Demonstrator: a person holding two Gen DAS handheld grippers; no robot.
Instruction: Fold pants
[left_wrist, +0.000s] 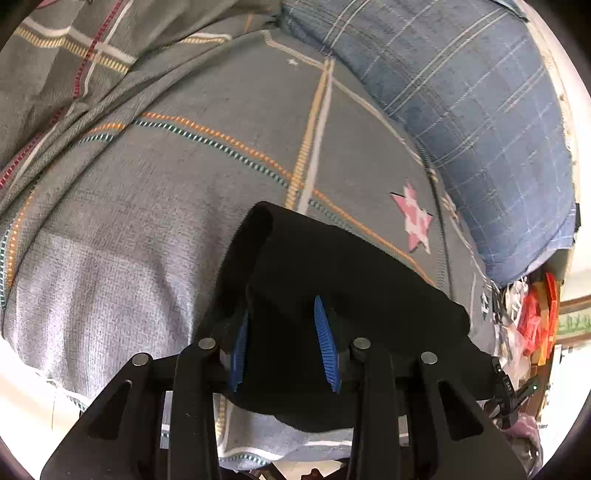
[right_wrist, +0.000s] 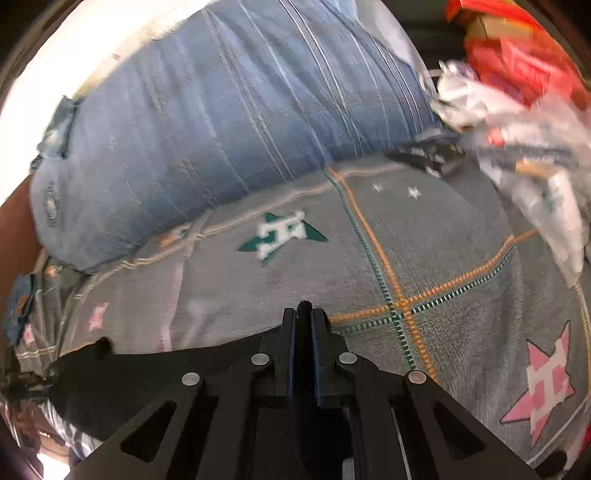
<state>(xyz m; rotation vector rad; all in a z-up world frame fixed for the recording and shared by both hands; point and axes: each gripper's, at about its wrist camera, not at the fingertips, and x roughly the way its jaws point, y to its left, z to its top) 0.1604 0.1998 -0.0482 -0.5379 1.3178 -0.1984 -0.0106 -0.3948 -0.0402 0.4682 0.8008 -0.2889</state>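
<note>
Right gripper (right_wrist: 303, 321): fingers (right_wrist: 290, 354) pressed almost together, a thin ridge of black fabric pinched between the blue pads, its tip poking out at 12 o'clock. Left gripper (left_wrist: 282, 343): fingers (left_wrist: 325, 341) parted to a moderate gap, with the black pants (left_wrist: 332, 288) bulging between them; whether the pads actually bite or only straddle the cloth, I cannot tell. In the left view the pants form a thick, rounded bundle from the fingers toward 11 o'clock, folded edge leading; judged partly folded. In the right view the pants (right_wrist: 147, 373) trail toward 9 o'clock, low against the bed. Holding both ends this way probably keeps the layers aligned while the fold is laid. Beneath lies a grey bedspread (left_wrist: 166, 192) with orange stitch lines and pink stars (left_wrist: 415, 219). A blue checked pillow (left_wrist: 461, 129) sits at 1 o'clock, well apart. Red and white clutter (right_wrist: 517, 85) at 2 o'clock in the right view is blurred.
</note>
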